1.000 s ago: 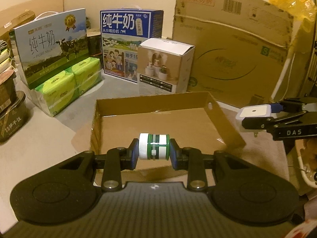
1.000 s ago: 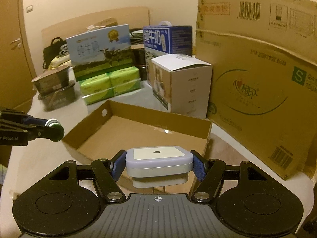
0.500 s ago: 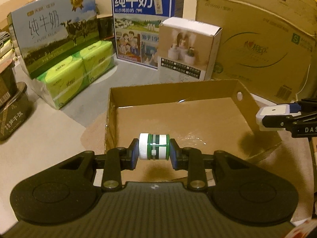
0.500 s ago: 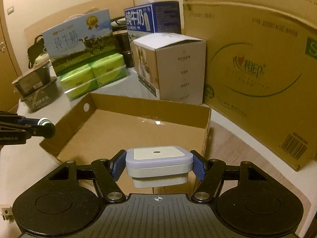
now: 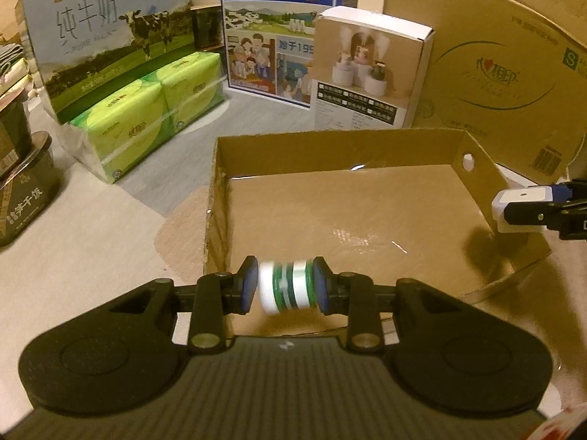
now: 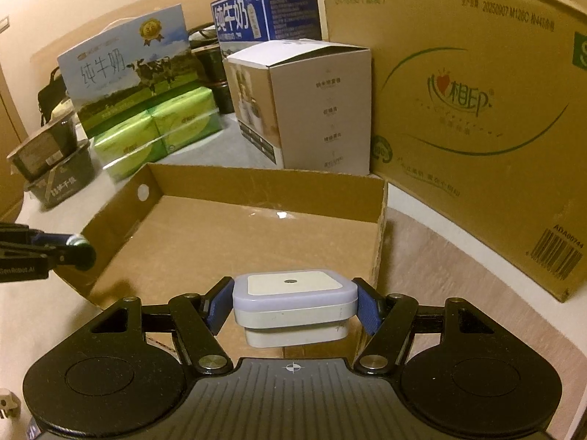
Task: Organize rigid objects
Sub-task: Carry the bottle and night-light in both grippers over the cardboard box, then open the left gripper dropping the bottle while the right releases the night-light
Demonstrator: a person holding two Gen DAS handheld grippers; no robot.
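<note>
You have two task items and one shallow cardboard tray point(image 5: 477, 168). Your left claw point(image 5: 282, 288) is opening; the small green-and-white bottle point(image 5: 284, 288), blurred and slightly tilted, sits between the pads above the tray's near-left corner, and a thin gap shows at the left pad. Your right claw point(image 6: 295, 306) is clamped about half-wide on the white square night-light point(image 6: 293, 302), over the tray's near edge. Behind the tray on the bench point(image 5: 91, 242) stand two milk cartons, a white box point(image 5: 367, 73) and a large carton point(image 6: 477, 110).

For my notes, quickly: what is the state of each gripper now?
Left gripper: jaws opening, green-and-white bottle between them.
Right gripper: closed on white square device.
</note>
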